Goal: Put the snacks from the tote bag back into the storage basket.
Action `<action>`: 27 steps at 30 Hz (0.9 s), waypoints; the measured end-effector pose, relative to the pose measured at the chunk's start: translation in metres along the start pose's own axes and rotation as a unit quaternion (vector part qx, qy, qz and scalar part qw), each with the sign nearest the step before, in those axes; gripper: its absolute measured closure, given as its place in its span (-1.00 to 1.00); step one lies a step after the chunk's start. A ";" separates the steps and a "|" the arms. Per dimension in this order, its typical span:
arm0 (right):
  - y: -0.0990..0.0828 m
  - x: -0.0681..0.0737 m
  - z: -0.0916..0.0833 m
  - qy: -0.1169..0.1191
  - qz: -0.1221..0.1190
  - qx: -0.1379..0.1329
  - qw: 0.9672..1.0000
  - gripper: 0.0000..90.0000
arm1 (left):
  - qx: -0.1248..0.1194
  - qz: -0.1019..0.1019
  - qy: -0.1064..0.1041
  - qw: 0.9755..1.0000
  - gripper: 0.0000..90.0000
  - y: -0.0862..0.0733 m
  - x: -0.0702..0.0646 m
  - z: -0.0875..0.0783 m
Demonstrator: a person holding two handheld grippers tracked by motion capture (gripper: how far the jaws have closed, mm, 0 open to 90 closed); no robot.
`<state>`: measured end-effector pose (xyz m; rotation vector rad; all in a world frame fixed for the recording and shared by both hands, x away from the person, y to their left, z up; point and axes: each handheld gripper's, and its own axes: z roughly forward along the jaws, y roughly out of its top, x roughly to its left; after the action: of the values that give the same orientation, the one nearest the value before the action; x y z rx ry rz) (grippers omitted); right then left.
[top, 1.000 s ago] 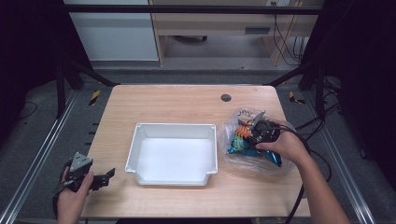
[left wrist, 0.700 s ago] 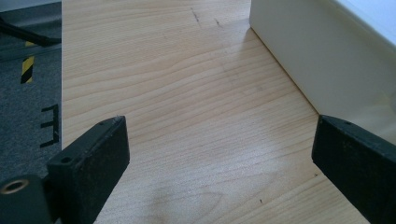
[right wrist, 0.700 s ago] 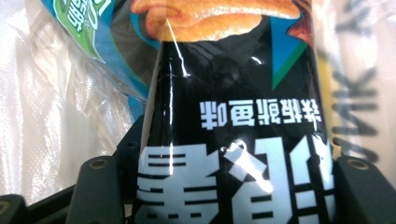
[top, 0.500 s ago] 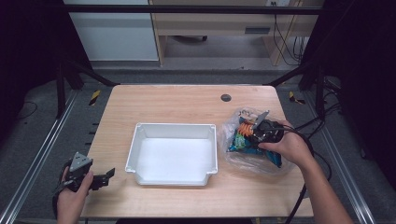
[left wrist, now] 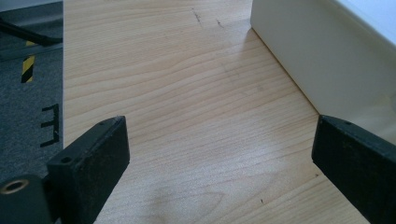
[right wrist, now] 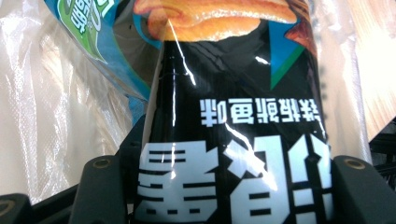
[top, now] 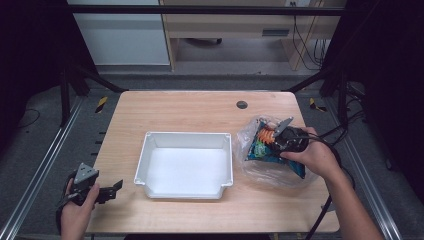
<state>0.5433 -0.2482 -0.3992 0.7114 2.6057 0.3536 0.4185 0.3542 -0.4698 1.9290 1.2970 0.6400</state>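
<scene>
A clear plastic bag [top: 270, 175] of snack packets lies on the right of the wooden table [top: 190, 107]. My right gripper [top: 272, 138] reaches into it; its jaws have just been closing and now grip a black snack packet [right wrist: 233, 116] with white lettering, pressed between the right gripper's [right wrist: 229, 186] two jaws. A green and blue packet [right wrist: 88, 28] lies beside it inside the bag. My left gripper [top: 115, 190] rests at the table's near left corner, open, with bare wood between the jaws of the left gripper [left wrist: 219, 158]. A white bin [top: 187, 135] sits mid-table, and its wall [left wrist: 303, 46] stands just ahead.
A dark round grommet [top: 242, 105] sits in the table's far side. Metal rails [top: 40, 170] run along the left and right of the table. A cable trails from the right gripper off the right edge.
The right gripper has lifted slightly with the black packet inside the bag. The left hand has stayed put.
</scene>
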 end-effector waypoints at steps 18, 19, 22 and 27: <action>-0.019 -0.002 -0.035 -0.025 0.031 -0.055 0.998 -0.13 | 0.002 0.001 -0.001 1.000 -0.91 0.000 -0.001 0.001; -0.019 -0.002 -0.037 -0.027 0.035 -0.063 0.997 -0.13 | 0.002 0.000 -0.001 1.000 -0.91 0.000 -0.001 0.001; -0.018 -0.003 -0.043 -0.032 0.046 -0.084 0.995 -0.12 | 0.003 0.000 -0.001 1.000 -0.91 0.000 -0.001 0.001; -0.012 -0.002 -0.053 -0.041 0.058 -0.115 0.991 -0.12 | 0.002 0.000 -0.001 1.000 -0.91 0.000 -0.001 0.001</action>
<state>0.5159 -0.2667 -0.3558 0.7806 2.4014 0.6359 0.4185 0.3534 -0.4702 1.9330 1.2985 0.6363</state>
